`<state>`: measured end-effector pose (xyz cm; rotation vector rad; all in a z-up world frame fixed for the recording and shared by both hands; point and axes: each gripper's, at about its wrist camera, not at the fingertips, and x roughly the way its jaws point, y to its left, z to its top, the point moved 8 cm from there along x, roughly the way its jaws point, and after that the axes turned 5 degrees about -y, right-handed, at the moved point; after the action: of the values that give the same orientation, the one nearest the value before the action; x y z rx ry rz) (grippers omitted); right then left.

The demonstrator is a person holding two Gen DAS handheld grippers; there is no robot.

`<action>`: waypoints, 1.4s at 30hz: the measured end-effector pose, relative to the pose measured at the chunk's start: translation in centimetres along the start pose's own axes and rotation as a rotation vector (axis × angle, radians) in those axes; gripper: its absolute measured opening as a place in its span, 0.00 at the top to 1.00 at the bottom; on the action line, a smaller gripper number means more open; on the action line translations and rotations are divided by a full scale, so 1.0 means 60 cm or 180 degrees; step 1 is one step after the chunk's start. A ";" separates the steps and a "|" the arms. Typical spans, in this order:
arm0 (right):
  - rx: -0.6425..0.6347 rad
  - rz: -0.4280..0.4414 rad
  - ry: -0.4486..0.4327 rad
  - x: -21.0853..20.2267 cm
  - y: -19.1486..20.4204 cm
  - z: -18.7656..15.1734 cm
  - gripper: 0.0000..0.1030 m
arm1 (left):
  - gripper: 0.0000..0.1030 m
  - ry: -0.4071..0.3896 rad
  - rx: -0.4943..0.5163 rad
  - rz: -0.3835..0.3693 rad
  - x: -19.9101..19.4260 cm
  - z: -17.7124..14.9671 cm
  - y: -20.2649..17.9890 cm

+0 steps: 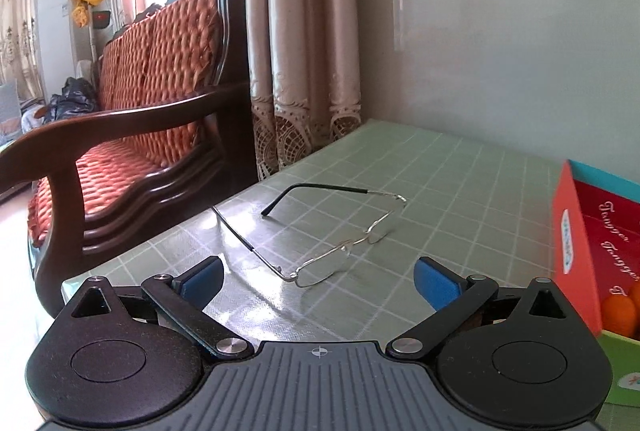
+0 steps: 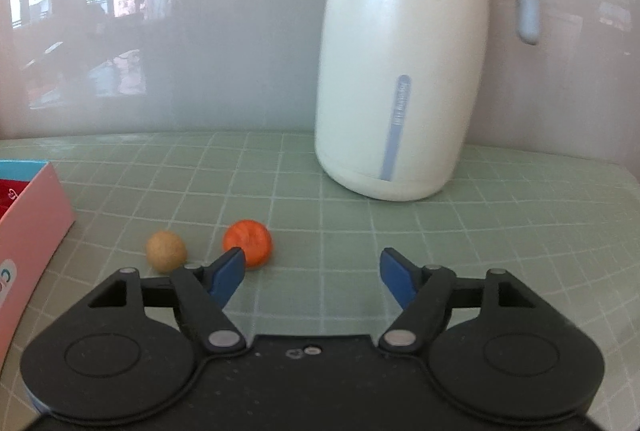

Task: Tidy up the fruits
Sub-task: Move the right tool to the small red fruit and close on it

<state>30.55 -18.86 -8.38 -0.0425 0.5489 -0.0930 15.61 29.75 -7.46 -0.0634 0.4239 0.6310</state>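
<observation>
Left gripper [image 1: 318,281] jaws apart over glasses [image 1: 320,231], right gripper [image 2: 312,273] jaws apart and empty, orange fruit [image 2: 248,241] and tan fruit [image 2: 166,251] just beyond left fingertip, box [image 2: 28,227] at left, white jug [image 2: 400,71] behind.

Glasses [image 1: 320,235] left of box [image 1: 576,231]; fruits [image 2: 248,242] right.

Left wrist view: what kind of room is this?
Likely a home living room: a wooden sofa with woven orange cushions, lace-hemmed curtains, and eyeglasses lying on a table with a green grid cover.
</observation>
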 end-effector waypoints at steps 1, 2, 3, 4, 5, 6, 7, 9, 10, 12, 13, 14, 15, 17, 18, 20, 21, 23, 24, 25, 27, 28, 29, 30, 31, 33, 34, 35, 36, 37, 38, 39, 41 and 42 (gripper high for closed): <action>-0.0004 0.0004 -0.0004 0.003 0.002 0.000 0.26 | 0.02 -0.0004 -0.0002 0.0007 0.003 0.001 0.002; 0.0000 0.0012 -0.0013 0.007 0.004 0.001 0.25 | 0.02 -0.0006 -0.0002 0.0009 0.004 0.002 0.002; -0.0001 0.0022 -0.0015 0.011 0.007 0.002 0.25 | 0.02 -0.0001 0.0002 0.0002 0.006 0.003 0.002; -0.0013 0.0028 -0.0016 0.013 0.010 0.003 0.24 | 0.02 0.0002 0.0011 -0.0010 0.007 0.003 0.000; -0.0014 0.0022 -0.0017 0.015 0.011 0.004 0.24 | 0.01 -0.0009 0.0025 -0.0018 0.006 0.003 -0.002; 0.0019 0.0009 -0.0016 0.013 0.010 0.006 0.24 | 0.01 -0.0018 0.0040 -0.0025 0.006 0.004 -0.004; 0.0052 0.0010 -0.0049 0.008 0.010 0.008 0.24 | 0.01 -0.0021 0.0058 -0.0031 0.007 0.005 -0.005; 0.0033 -0.0021 -0.0137 0.001 0.010 0.014 0.24 | 0.01 -0.0026 0.0055 -0.0040 0.007 0.005 -0.005; -0.0003 -0.0078 -0.0174 0.000 0.009 0.016 0.24 | 0.01 -0.0023 0.0044 -0.0041 0.007 0.005 -0.005; -0.0063 -0.0173 -0.0213 0.002 0.006 0.015 0.23 | 0.01 -0.0009 0.0036 -0.0035 0.009 0.004 -0.003; -0.0086 -0.0171 -0.0171 0.008 0.007 0.011 0.23 | 0.01 -0.0003 0.0033 -0.0033 0.011 0.003 -0.002; -0.0084 -0.0145 -0.0143 0.012 0.008 0.008 0.21 | 0.01 -0.0001 0.0029 -0.0029 0.013 0.003 -0.001; -0.0038 -0.0121 -0.0168 0.013 0.007 0.007 0.21 | 0.01 0.0005 0.0027 -0.0026 0.013 0.003 -0.001; 0.0015 -0.0070 -0.0148 0.014 0.007 0.009 0.21 | 0.01 0.0022 0.0032 -0.0033 0.015 0.002 -0.001; 0.0020 -0.0066 -0.0145 0.015 0.007 0.011 0.21 | 0.01 0.0021 0.0034 -0.0033 0.016 0.002 -0.001; 0.0017 -0.0120 -0.0181 0.015 0.004 0.013 0.20 | 0.01 0.0022 0.0037 -0.0037 0.016 0.002 -0.002; 0.0021 -0.0126 -0.0180 0.017 0.004 0.013 0.19 | 0.01 0.0023 0.0038 -0.0042 0.016 0.002 -0.002; 0.0010 -0.0119 -0.0192 0.018 0.007 0.012 0.18 | 0.01 0.0024 0.0042 -0.0048 0.017 0.002 -0.003; 0.0016 -0.0099 -0.0215 0.018 0.008 0.013 0.18 | 0.01 0.0029 0.0047 -0.0051 0.017 0.001 -0.003; 0.0041 -0.0064 -0.0238 0.015 0.008 0.014 0.18 | 0.01 0.0035 0.0054 -0.0056 0.017 0.001 -0.003; 0.0042 0.0013 -0.0210 0.017 0.015 0.016 0.18 | 0.01 0.0035 0.0060 -0.0052 0.016 0.001 -0.003; 0.0025 0.0051 -0.0200 0.017 0.019 0.016 0.18 | 0.01 0.0035 0.0052 -0.0053 0.016 0.001 -0.002; 0.0007 0.0069 -0.0199 0.016 0.023 0.015 0.18 | 0.01 0.0036 0.0045 -0.0057 0.015 0.000 -0.002; -0.0019 0.0081 -0.0177 0.018 0.026 0.013 0.18 | 0.01 0.0040 0.0043 -0.0056 0.016 0.000 -0.001; -0.0027 0.0077 -0.0154 0.021 0.027 0.011 0.19 | 0.01 0.0045 0.0049 -0.0056 0.016 -0.001 -0.001; -0.0025 0.0074 -0.0075 0.030 0.028 0.003 0.23 | 0.01 0.0060 0.0064 -0.0061 0.017 -0.002 -0.002; -0.0013 0.0093 -0.0014 0.035 0.029 0.001 0.26 | 0.01 0.0063 0.0069 -0.0060 0.017 -0.002 -0.002; 0.0024 0.0121 -0.0002 0.038 0.028 0.003 0.28 | 0.01 0.0061 0.0071 -0.0058 0.017 -0.002 -0.001; 0.0053 0.0135 0.0005 0.040 0.026 0.004 0.31 | 0.01 0.0063 0.0072 -0.0055 0.017 -0.002 -0.001; 0.0055 0.0133 0.0011 0.041 0.025 0.003 0.33 | 0.01 0.0063 0.0070 -0.0054 0.017 -0.002 0.000; 0.0044 0.0137 0.0004 0.040 0.027 0.004 0.44 | 0.01 0.0064 0.0066 -0.0052 0.017 -0.002 0.001; 0.0029 0.0147 -0.0005 0.039 0.028 0.006 0.61 | 0.01 0.0067 0.0063 -0.0051 0.017 -0.002 0.001; 0.0035 0.0162 0.0000 0.033 0.027 0.008 0.67 | 0.01 0.0063 0.0050 -0.0057 0.016 0.000 0.001; 0.0053 0.0176 0.0019 0.027 0.024 0.006 0.67 | 0.01 0.0061 0.0045 -0.0061 0.016 0.000 0.000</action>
<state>32.25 -17.61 -9.01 -0.0106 0.5550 -0.0437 16.31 30.25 -7.82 -0.0601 0.4457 0.6089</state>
